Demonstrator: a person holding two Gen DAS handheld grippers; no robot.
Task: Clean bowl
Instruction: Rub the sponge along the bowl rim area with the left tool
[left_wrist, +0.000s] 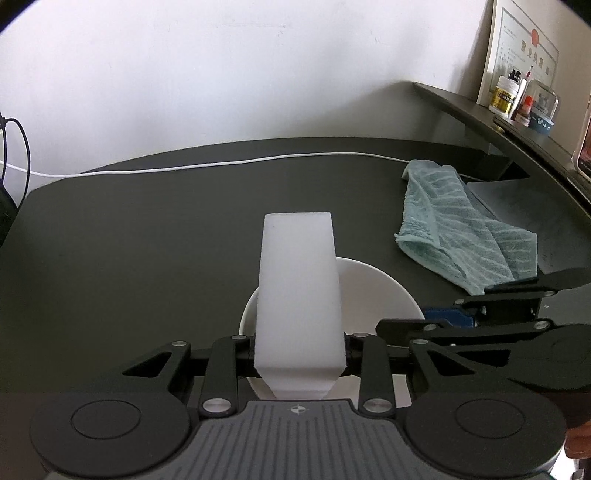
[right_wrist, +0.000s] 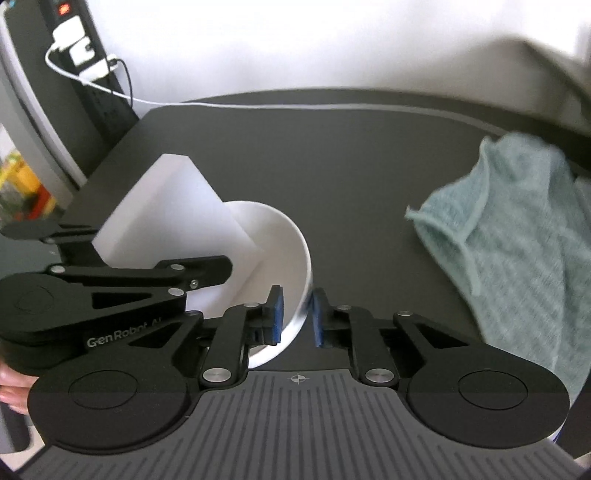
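A white bowl (left_wrist: 376, 291) stands on the dark table (left_wrist: 147, 240). My left gripper (left_wrist: 299, 350) is shut on a tall white sponge block (left_wrist: 299, 295), which hangs over the bowl's left part. In the right wrist view the sponge (right_wrist: 162, 206) dips its lower corner into the bowl (right_wrist: 273, 236). My right gripper (right_wrist: 298, 319) straddles the bowl's near rim, one blue pad (right_wrist: 277, 317) inside and the other outside, shut on the wall. The right gripper (left_wrist: 448, 319) also shows in the left wrist view, at the bowl's right side.
A crumpled teal towel (left_wrist: 454, 221) lies on the table to the right of the bowl. A white cable (left_wrist: 221, 164) runs along the back edge. A raised shelf (left_wrist: 461, 107) at the right carries small bottles (left_wrist: 506, 96). A power strip (right_wrist: 92, 55) hangs at the far left.
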